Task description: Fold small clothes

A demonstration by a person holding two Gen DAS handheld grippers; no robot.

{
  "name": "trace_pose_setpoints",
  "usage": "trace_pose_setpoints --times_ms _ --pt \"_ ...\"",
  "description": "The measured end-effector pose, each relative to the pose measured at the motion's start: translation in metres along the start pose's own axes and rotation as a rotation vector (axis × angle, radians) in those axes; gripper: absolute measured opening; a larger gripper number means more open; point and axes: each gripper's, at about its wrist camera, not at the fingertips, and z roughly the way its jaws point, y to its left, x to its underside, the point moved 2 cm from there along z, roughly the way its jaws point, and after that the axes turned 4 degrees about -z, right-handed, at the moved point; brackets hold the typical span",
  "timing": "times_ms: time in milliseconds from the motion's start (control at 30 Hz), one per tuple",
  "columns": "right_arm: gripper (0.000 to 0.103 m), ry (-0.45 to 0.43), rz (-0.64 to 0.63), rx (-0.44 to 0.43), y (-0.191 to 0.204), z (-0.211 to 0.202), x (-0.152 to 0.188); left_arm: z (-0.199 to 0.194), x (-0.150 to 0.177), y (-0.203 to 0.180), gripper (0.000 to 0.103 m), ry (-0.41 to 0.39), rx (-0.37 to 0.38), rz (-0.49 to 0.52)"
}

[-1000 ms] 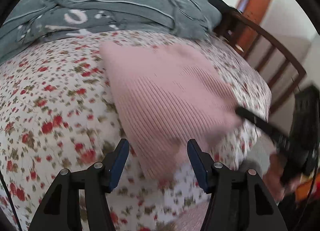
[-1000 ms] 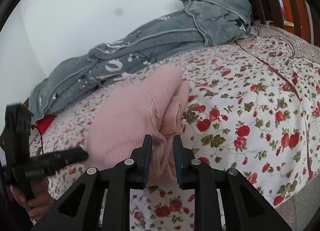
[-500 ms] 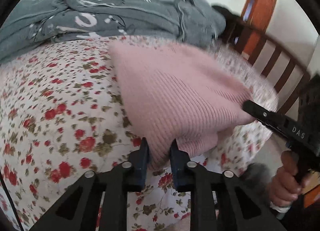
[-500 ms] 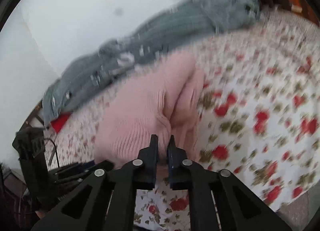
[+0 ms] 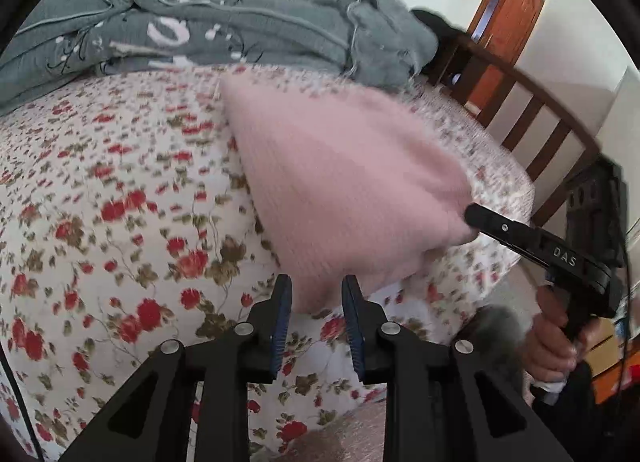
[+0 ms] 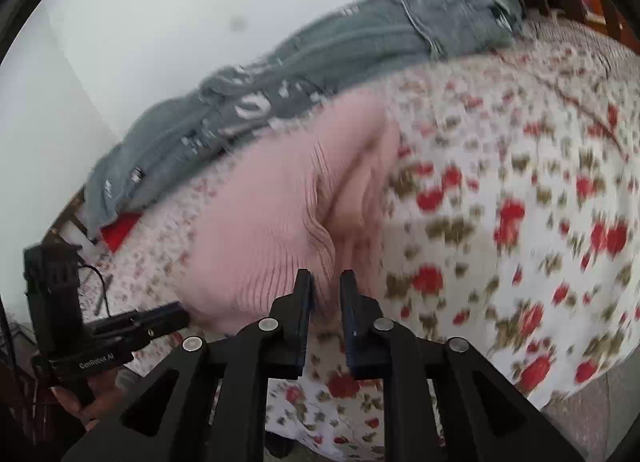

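The pink knitted garment [image 5: 344, 185] is lying on the floral bed [image 5: 120, 189], towards the near edge, with a grey quilt [image 5: 224, 37] bunched along the wall beyond it. It is already doubled over into a thick, soft block, so the step in hand looks like a further fold or a carry of the folded piece, with both near corners being held.

The left tool [image 5: 316, 302] is sitting at the near left corner of the garment. Its two fingers are standing a little apart with the corner of the knit between them; the cloth is filling most of the gap, but whether the pads are actually pressing it I cannot tell. The right tool [image 6: 326, 294] is at the garment's near right corner, its fingers drawn narrow on the ribbed hem, which is puckering into the gap, so it appears to be pinching the cloth. In the left wrist view the right tool's tip is meeting the garment's right corner, which is lifting slightly off the bed.

Both views are blurring, so the tools are probably moving.

The next move, as I judge it, is calling for both corners to travel together away from the near edge and over the garment towards the quilt, kept level so the layers are not sliding apart.
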Motion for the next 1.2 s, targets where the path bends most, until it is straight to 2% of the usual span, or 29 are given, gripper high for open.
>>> trace_pose_setpoints --times_ms 33,67,133,267,300,333,367,433,500,567,600,633,700,733,800,833,900,967,1000,1100,1200 --pt "0.029 -0.023 -0.003 -0.017 0.002 -0.006 -0.007 -0.006 -0.006 0.001 0.028 -0.016 0.024 -0.018" --pt "0.033 -0.044 -0.007 -0.027 0.004 -0.009 -0.014 -0.009 -0.012 0.001 0.032 -0.025 0.033 -0.033" --pt "0.035 -0.093 -0.028 -0.008 0.009 -0.011 -0.030 -0.010 -0.027 -0.002 0.034 -0.035 0.035 -0.040" --pt "0.034 -0.080 -0.042 0.020 0.016 0.010 -0.047 -0.003 -0.054 -0.010 0.034 -0.058 -0.008 -0.007" --pt "0.020 -0.065 -0.039 0.028 0.015 0.018 -0.049 0.000 -0.060 -0.010 0.034 -0.054 -0.007 -0.014" --pt "0.011 -0.017 -0.043 0.057 0.015 0.034 -0.047 0.003 -0.064 -0.009 0.034 -0.049 -0.008 -0.023" --pt "0.010 -0.020 -0.050 0.066 0.015 0.033 -0.045 0.004 -0.067 -0.008 0.034 -0.045 -0.007 -0.029" --pt "0.008 -0.105 -0.059 0.022 0.018 0.012 -0.041 0.003 -0.069 -0.008 0.034 -0.050 0.007 -0.030" --pt "0.006 -0.165 0.007 -0.009 0.007 -0.002 -0.036 0.004 -0.071 -0.007 0.035 -0.049 0.047 -0.045" --pt "0.006 -0.128 0.067 0.028 -0.006 0.012 -0.031 0.016 -0.071 -0.007 0.036 -0.025 0.083 -0.074" --pt "0.006 -0.059 0.093 0.074 -0.015 0.033 -0.025 0.023 -0.071 -0.009 0.036 -0.012 0.076 -0.076" --pt "0.006 -0.026 0.110 0.085 -0.019 0.044 -0.020 0.032 -0.069 -0.010 0.036 0.005 0.049 -0.072" --pt "0.006 -0.034 0.087 0.100 -0.016 0.046 -0.018 0.053 -0.061 -0.011 0.037 0.044 -0.065 -0.040" --pt "0.007 -0.033 0.045 0.109 -0.010 0.043 -0.022 0.057 -0.058 -0.011 0.038 0.047 -0.086 -0.024" --pt "0.008 -0.026 -0.004 0.125 0.000 0.036 -0.033 0.053 -0.059 -0.009 0.038 0.041 -0.064 -0.027" --pt "0.015 -0.034 -0.015 0.122 0.003 0.032 -0.039 0.049 -0.063 -0.007 0.038 0.044 -0.041 -0.044" --pt "0.018 -0.067 -0.025 0.114 0.007 0.024 -0.051 0.042 -0.073 0.001 0.038 0.034 0.006 -0.086" --pt "0.041 -0.069 -0.032 0.109 0.010 0.023 -0.062 0.039 -0.086 0.010 0.039 0.017 -0.004 -0.104" --pt "0.046 -0.065 -0.028 0.112 0.009 0.029 -0.070 0.039 -0.090 0.014 0.040 0.012 -0.016 -0.110" --pt "0.048 -0.034 0.008 0.104 0.001 0.044 -0.083 0.044 -0.105 0.028 0.043 0.013 -0.011 -0.151" --pt "0.050 0.041 0.056 0.101 -0.012 0.067 -0.080 0.056 -0.114 0.040 0.046 0.015 0.025 -0.190"
